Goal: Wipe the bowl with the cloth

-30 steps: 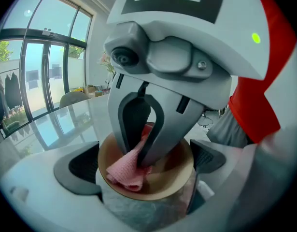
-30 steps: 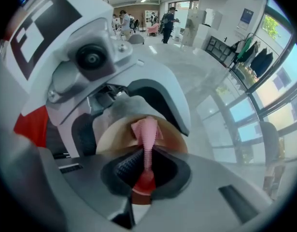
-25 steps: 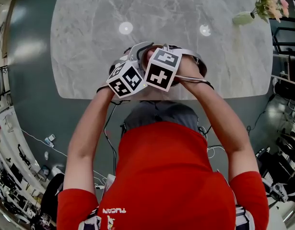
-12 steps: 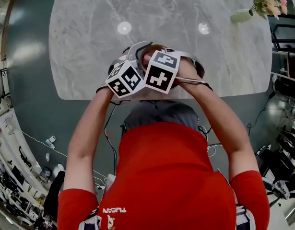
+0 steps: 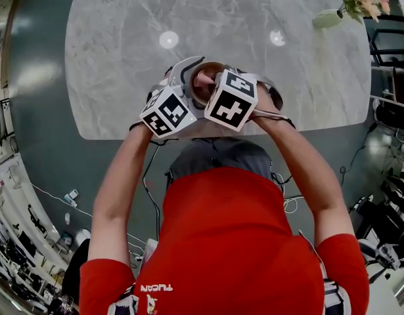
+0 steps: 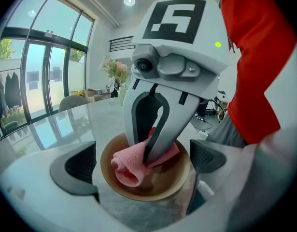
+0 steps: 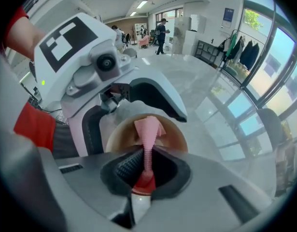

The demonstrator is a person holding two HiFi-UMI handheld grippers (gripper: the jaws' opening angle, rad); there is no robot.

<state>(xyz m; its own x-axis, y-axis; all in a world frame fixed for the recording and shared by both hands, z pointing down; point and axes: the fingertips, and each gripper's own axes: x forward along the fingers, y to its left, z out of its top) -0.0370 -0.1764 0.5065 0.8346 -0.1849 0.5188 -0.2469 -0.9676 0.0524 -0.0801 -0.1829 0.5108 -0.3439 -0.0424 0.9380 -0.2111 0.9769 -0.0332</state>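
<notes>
Both tongs are busy: my left tongs point(image 6: 143, 168) clamp the bowl point(image 6: 173, 179), and my right tongs point(image 7: 147, 163) pinch the cloth point(image 7: 149, 127), which trails toward 12 o'clock inside.

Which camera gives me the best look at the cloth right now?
Left gripper view: the pink cloth lies bunched in the bowl, pinched by the right gripper. Right gripper view shows it edge-on; head view barely shows it.
</notes>
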